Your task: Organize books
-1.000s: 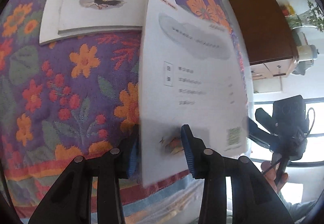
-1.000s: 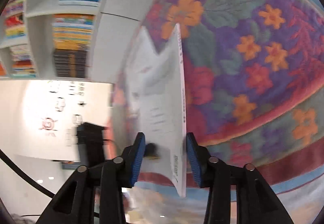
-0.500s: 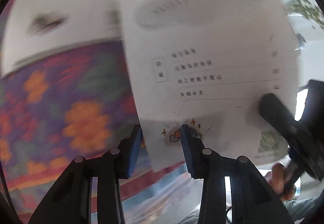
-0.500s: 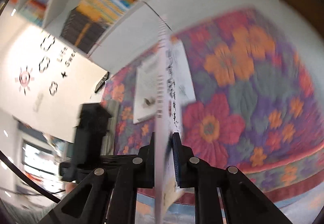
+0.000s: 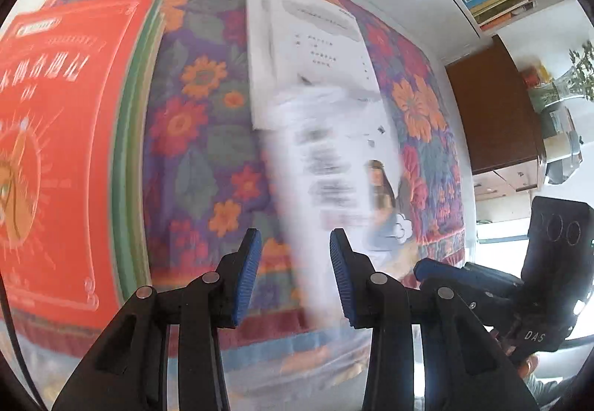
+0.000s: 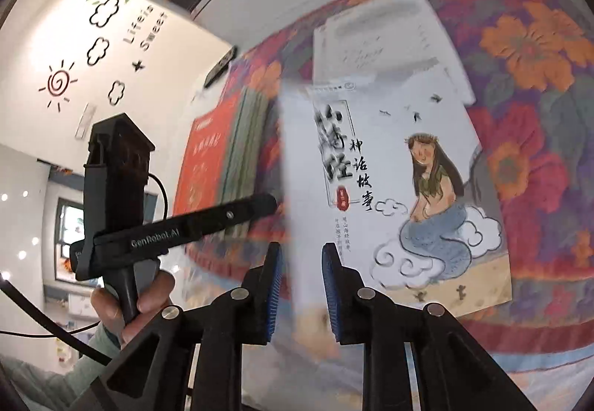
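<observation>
lying flat: 3 white books (image 6: 389, 166), 1 red book (image 5: 63, 136)

Left gripper (image 5: 295, 275): black plastic arms, 2 fingers (image 5: 248, 273) with blue ribbed pads, round silver screws on joints. Right gripper (image 6: 299, 290): same build, black with blue pads. Left gripper body in right view carries white "GenRobot.AI" lettering, black cable behind. Right one in left view shows "DAS". Left hand (image 6: 143, 303): bare skin, pale green sleeve.

Paper-covered mermaid book (image 6: 401, 188) lies on matt, quilted floral cloth (image 6: 538, 136).
</observation>
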`<state>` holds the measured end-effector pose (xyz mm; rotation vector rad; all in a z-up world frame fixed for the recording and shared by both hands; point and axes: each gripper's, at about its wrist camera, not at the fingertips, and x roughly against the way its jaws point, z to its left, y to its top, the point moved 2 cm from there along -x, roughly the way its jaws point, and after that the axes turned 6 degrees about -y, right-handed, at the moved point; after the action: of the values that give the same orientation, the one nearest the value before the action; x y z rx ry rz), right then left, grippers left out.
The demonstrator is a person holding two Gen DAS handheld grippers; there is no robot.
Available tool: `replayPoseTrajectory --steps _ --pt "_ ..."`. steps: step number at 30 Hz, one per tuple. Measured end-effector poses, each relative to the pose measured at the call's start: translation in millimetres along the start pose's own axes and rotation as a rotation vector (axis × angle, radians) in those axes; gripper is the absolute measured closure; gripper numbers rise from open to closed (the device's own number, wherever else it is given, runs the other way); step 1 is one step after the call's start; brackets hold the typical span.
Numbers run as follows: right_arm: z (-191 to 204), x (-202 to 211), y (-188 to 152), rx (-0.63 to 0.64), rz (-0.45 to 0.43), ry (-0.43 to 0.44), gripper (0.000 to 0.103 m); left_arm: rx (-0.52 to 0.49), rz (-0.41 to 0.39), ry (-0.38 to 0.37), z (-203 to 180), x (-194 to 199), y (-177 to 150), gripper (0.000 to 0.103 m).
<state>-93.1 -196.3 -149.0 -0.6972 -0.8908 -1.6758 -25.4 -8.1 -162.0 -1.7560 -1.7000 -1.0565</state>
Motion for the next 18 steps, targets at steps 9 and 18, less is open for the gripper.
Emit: replayPoseTrajectory --steps 9,18 --pt "-69.8 1.2 19.5 -0.015 -0.045 -0.243 0.056 0.001 0.103 0.049 -9.8 -47.9 -32.6 0.069" --pt "-88.9 -23.4 7.6 -0.018 -0.030 -0.307 0.071 0.019 0.102 0.001 -9.5 -54.6 -30.7 0.069"
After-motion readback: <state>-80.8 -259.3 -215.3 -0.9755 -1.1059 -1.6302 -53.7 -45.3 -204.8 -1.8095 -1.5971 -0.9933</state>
